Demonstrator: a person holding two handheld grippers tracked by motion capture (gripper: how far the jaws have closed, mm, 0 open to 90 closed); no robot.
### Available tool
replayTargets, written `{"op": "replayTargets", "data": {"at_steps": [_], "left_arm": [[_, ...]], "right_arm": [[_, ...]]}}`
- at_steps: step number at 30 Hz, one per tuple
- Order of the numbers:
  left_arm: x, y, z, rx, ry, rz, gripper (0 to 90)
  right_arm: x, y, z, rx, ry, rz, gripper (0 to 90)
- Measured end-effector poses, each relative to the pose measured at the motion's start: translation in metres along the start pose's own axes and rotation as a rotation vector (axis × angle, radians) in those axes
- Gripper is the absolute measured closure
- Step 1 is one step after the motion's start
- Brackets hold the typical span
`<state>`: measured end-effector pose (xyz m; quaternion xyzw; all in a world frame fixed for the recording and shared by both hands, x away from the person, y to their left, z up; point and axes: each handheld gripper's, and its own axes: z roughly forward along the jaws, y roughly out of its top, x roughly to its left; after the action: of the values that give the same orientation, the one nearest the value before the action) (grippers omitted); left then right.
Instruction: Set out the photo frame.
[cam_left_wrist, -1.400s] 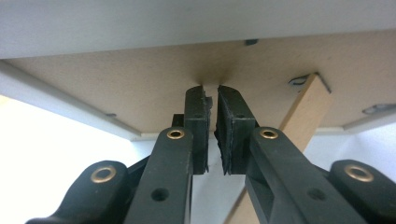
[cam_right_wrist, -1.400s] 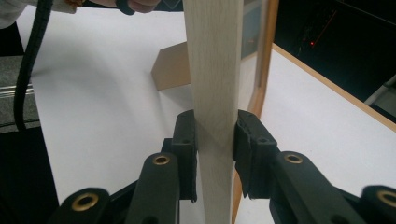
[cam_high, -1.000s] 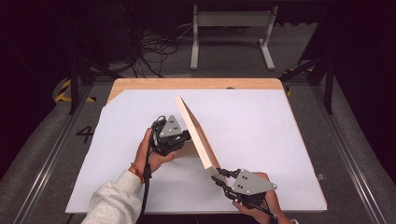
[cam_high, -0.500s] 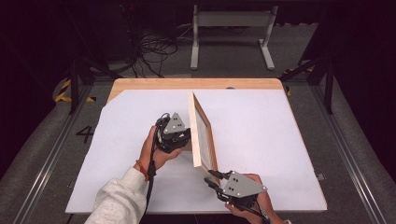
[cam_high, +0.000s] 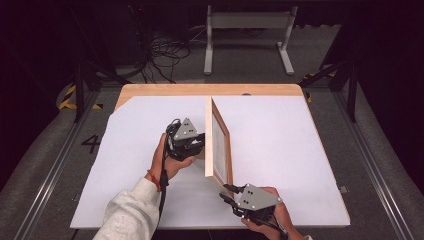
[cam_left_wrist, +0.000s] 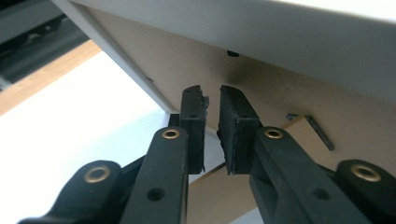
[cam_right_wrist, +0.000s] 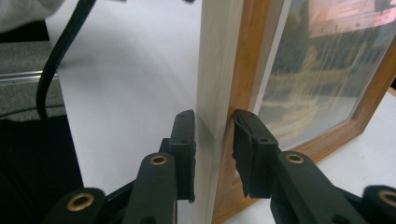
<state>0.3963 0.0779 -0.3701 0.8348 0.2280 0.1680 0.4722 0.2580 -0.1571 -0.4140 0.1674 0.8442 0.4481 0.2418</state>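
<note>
A wooden picture frame (cam_high: 220, 145) stands on edge on the white table top (cam_high: 280, 150), its picture facing right. My right gripper (cam_high: 227, 192) is at the frame's near end, shut on its edge. In the right gripper view the pads (cam_right_wrist: 214, 140) press the pale side and the brown front of the frame (cam_right_wrist: 308, 84). My left gripper (cam_high: 200, 145) is behind the frame, at its brown backing board (cam_left_wrist: 261, 70). Its jaws (cam_left_wrist: 213, 121) have just been opening and now stand a narrow gap apart. The backing's cardboard stand flap (cam_left_wrist: 208, 193) lies low between them, unpressed.
A bare wooden strip (cam_high: 210, 90) runs along the table's far edge. Beyond it on the floor stand a white metal frame (cam_high: 247, 35) and a tangle of black cables (cam_high: 165, 50). Metal rails (cam_high: 55, 170) run along both sides of the table.
The frame has swung from a slanted lean to standing nearly straight, its near end carried left by the right gripper. The left hand has stayed in place.
</note>
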Motion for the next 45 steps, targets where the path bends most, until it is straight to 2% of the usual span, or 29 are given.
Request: {"op": "replayTargets", "data": {"at_steps": [2,4,8,11,12,16,18,19,21,24,26,27,29,32,34,37,38,41,42,45], "left_arm": [[-0.001,-0.001,-0.002,-0.004,0.004,0.002,78.6],[-0.004,-0.003,-0.012,-0.013,0.028,0.025,77.9],[-0.014,-0.013,-0.031,-0.038,0.032,0.041,75.8],[-0.019,-0.020,-0.039,-0.037,0.036,0.051,74.0],[-0.023,-0.028,-0.046,-0.046,0.026,0.043,73.7],[-0.028,-0.041,-0.052,-0.046,0.018,0.033,73.3],[-0.036,-0.054,-0.057,-0.028,-0.006,0.025,72.8],[-0.036,-0.054,-0.057,-0.028,-0.006,0.025,72.6],[-0.045,-0.059,-0.059,-0.021,-0.028,0.038,71.4],[-0.058,-0.065,-0.061,-0.035,-0.073,0.024,66.7],[-0.066,-0.067,-0.061,-0.038,-0.078,0.015,62.3],[-0.074,-0.067,-0.060,-0.040,-0.081,0.029,59.9],[-0.082,-0.067,-0.058,-0.049,-0.092,0.017,54.2],[-0.096,-0.063,-0.053,-0.057,-0.110,0.043,50.3],[-0.100,-0.061,-0.049,-0.062,-0.129,0.042,50.0],[-0.102,-0.059,-0.047,-0.067,-0.121,0.041,50.0],[-0.102,-0.057,-0.044,-0.074,-0.104,0.023,49.2],[-0.101,-0.056,-0.043,-0.085,-0.085,0.007,49.6],[-0.101,-0.056,-0.042,-0.096,-0.071,-0.022,48.8],[-0.101,-0.055,-0.040,-0.101,-0.035,-0.041,47.5]], "right_arm": [[0.000,-0.002,0.000,0.006,0.005,-0.003,70.3],[0.000,-0.005,-0.001,0.016,0.008,-0.011,71.7],[-0.003,-0.011,-0.004,0.032,0.021,0.001,75.2],[-0.005,-0.017,-0.004,0.054,0.031,0.006,77.9],[-0.006,-0.019,-0.003,0.057,0.038,0.012,78.4],[-0.008,-0.025,0.001,0.072,0.055,0.016,79.6],[-0.007,-0.027,0.004,0.084,0.056,0.008,79.4],[-0.007,-0.027,0.004,0.084,0.056,0.008,79.4],[-0.006,-0.027,0.005,0.088,0.053,0.006,78.9],[-0.007,-0.029,0.005,0.077,0.062,0.017,78.9],[-0.008,-0.030,0.006,0.073,0.065,0.027,78.7],[-0.008,-0.030,0.006,0.071,0.067,0.033,78.6],[-0.010,-0.032,0.008,0.064,0.082,0.051,78.3],[-0.009,-0.032,0.011,0.066,0.080,0.054,78.2],[-0.008,-0.031,0.013,0.064,0.077,0.046,78.2],[-0.007,-0.031,0.018,0.072,0.075,0.051,77.4],[-0.007,-0.031,0.020,0.070,0.074,0.057,77.1],[-0.006,-0.030,0.024,0.068,0.066,0.058,77.1],[-0.005,-0.030,0.025,0.066,0.064,0.060,77.0],[-0.004,-0.030,0.028,0.071,0.056,0.064,76.2]]}}
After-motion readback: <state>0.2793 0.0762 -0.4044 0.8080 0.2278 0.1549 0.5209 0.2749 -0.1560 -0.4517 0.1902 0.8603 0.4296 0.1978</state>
